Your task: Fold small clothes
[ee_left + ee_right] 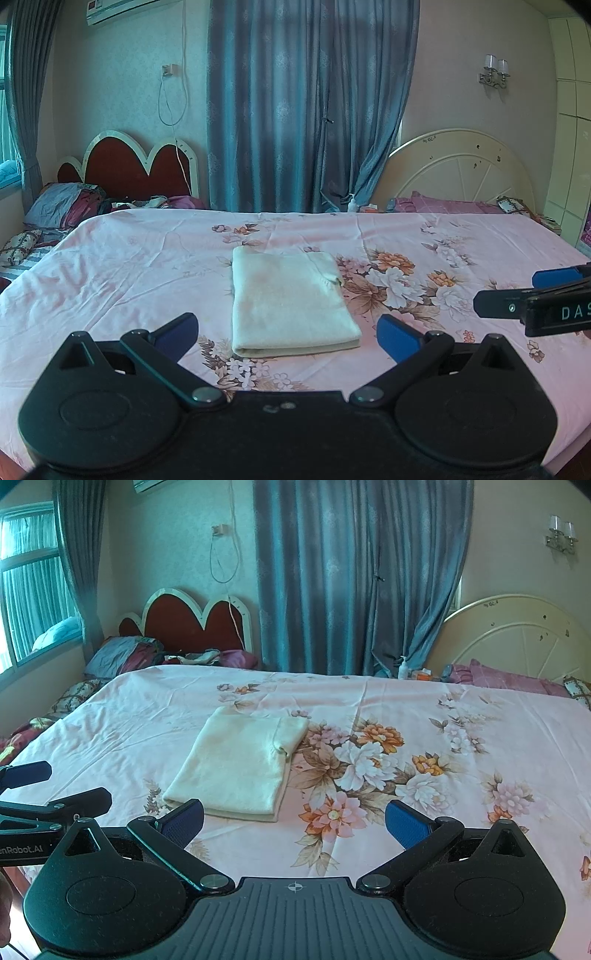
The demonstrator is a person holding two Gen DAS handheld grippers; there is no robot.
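Observation:
A cream garment (288,299) lies folded into a neat rectangle on the pink floral bed sheet (110,273). It also shows in the right wrist view (240,764). My left gripper (288,334) is open and empty, held just in front of the garment's near folded edge. My right gripper (293,821) is open and empty, with its left fingertip near the garment's near right corner. The right gripper also shows at the right edge of the left wrist view (517,291), apart from the garment. The left gripper shows at the left edge of the right wrist view (48,786).
The bed (443,738) spreads wide to both sides. Pillows and piled clothes (74,206) lie at the far left by a red headboard (136,166). A white headboard (461,166) and a lotion bottle (352,203) stand at the far right. Blue curtains (295,110) hang behind.

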